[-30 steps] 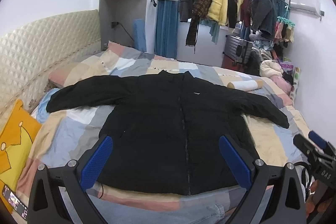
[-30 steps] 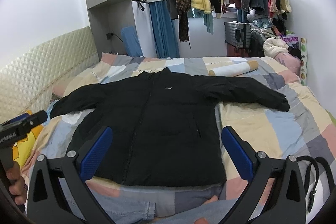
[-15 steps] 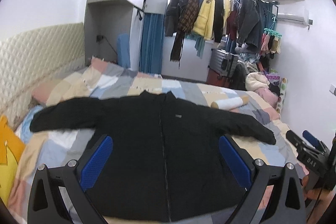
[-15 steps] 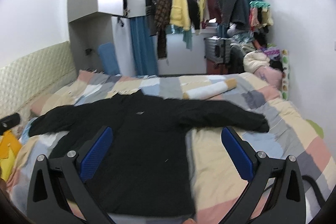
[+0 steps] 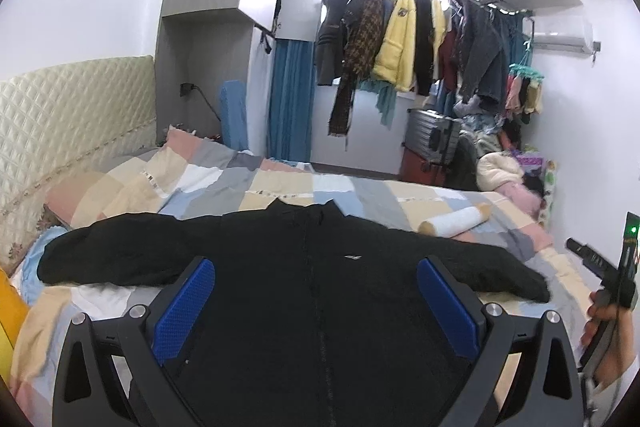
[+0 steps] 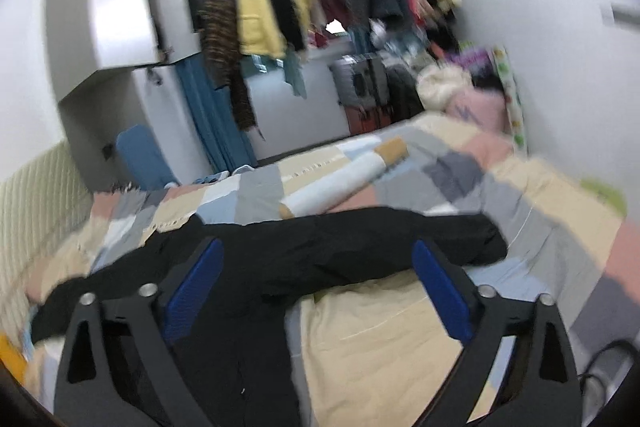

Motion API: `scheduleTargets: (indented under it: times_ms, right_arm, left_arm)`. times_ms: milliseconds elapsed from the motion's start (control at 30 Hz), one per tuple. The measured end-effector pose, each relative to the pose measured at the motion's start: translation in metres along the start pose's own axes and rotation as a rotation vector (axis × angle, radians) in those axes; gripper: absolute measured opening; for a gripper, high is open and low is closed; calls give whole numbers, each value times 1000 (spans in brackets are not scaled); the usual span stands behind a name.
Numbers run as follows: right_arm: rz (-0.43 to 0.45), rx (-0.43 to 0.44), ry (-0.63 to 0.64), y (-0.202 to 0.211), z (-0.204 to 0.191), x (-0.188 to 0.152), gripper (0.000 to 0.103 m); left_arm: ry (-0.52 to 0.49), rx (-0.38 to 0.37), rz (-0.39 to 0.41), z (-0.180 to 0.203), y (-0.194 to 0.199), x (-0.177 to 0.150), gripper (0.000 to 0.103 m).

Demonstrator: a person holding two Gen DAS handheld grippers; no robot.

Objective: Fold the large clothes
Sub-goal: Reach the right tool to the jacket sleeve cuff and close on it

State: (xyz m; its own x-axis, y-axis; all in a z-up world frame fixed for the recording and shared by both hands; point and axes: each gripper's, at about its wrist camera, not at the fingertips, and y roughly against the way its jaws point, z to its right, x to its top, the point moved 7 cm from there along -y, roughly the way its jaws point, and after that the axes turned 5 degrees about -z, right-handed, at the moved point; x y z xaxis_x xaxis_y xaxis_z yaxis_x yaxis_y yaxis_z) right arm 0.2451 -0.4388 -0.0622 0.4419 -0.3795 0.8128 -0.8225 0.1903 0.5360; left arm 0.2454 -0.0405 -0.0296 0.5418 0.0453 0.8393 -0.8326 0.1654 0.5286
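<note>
black jacket (image 5: 304, 291) spread flat on the patchwork bed (image 5: 280, 187).

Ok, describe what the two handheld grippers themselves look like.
Both look alike: the left gripper and right gripper each have two black, angular fingers with triangular cutouts, silver round bolts, and textured blue pads. The right gripper's black body, seen from the left wrist view, carries a lit green light.

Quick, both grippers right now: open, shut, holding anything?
Left gripper: open, empty, above the black jacket.
Right gripper: open, jaws have just been closing a little, nothing between them; aimed at the jacket's sleeve.
</note>
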Motion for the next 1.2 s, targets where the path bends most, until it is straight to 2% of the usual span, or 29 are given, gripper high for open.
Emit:
scheduleTargets:
  times_ms: [167,233,300,433,600,733,900,1033,1133,1200]
  right_arm:
    - [-37,-11,-156,-61,58,-7,92]
    - [-30,-76,-228,-83,85,-14,91]
    - [-37,-98,-323,-107,113,-25,89]
    - [-70,-108,-436,-151,147,-37,87]
    - [-122,-124,-598,-199,188,-58,78]
    - [-99,-129,-690,-218,214,-71,78]
    - [37,-81,-713,-223,225,-63,78]
    - [60,-97,-687,-233,232,-52,82]
    - [65,-124,-734,-234,241,-49,83]
    - [74,-107,-730,-232,240,-40,82]
  left_arm:
    - [11,58,-29,-24,-48,-26,102]
    - [53,34,-65,-32,-66,-37,102]
    - [89,-10,-93,-37,-82,-44,102]
    - [42,19,-130,-41,-109,-65,102]
    - [22,39,-175,-45,-134,-84,102]
    - [13,38,-205,-48,-149,-94,102]
    - [-3,69,-213,-54,-162,-102,102]
    - [-2,86,-227,-58,-167,-106,102]
    - [8,85,-220,-61,-166,-108,102]
    - [8,85,-238,-60,-165,-112,102]
